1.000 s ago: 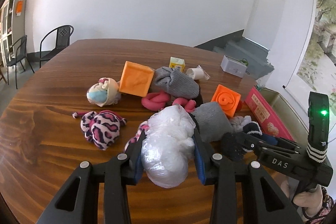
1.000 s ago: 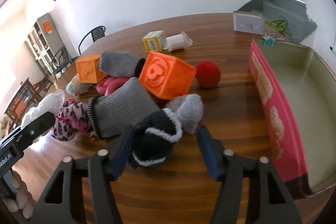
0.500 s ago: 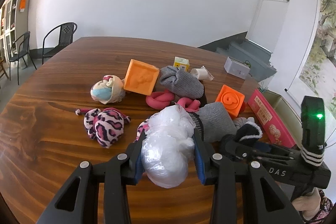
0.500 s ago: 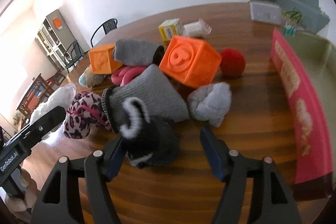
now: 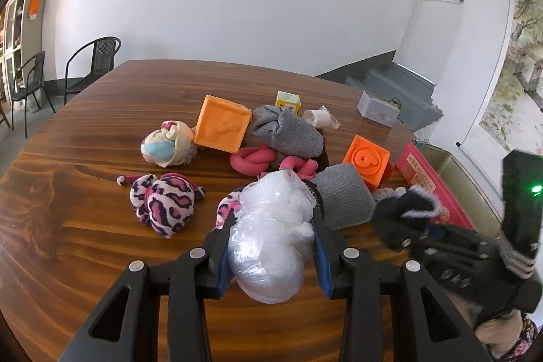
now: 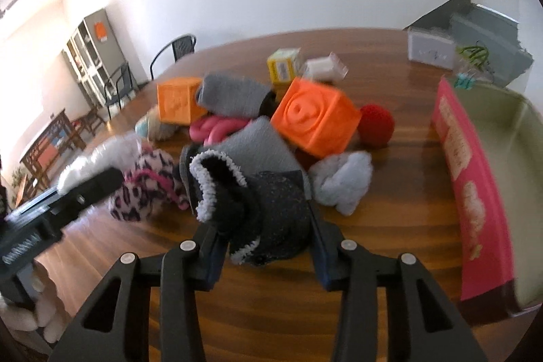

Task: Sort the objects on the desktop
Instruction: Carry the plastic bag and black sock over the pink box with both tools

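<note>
Left gripper [image 5: 271, 246]: jaws clamped on a white plastic bag [image 5: 268, 243].
Right gripper [image 6: 264, 246]: jaws clamped on a black sock [image 6: 258, 212], above the bench [image 6: 390, 226].

**Hidden, cropped and blurred parts**

The right wrist view is smeared by motion, so the print on the pink box [image 6: 470, 192] cannot be read, and that box runs out of the frame at the lower right. The dark sock [image 6: 258, 212] covers the inner faces of the right gripper [image 6: 263, 246] fingers. In the left wrist view the plastic bag [image 5: 271, 240] hides part of a leopard-print sock behind it. The right gripper [image 5: 441, 243] there is blurred and cropped by the right edge. The small yellow carton [image 5: 288, 100] has a label too small to read.
</note>
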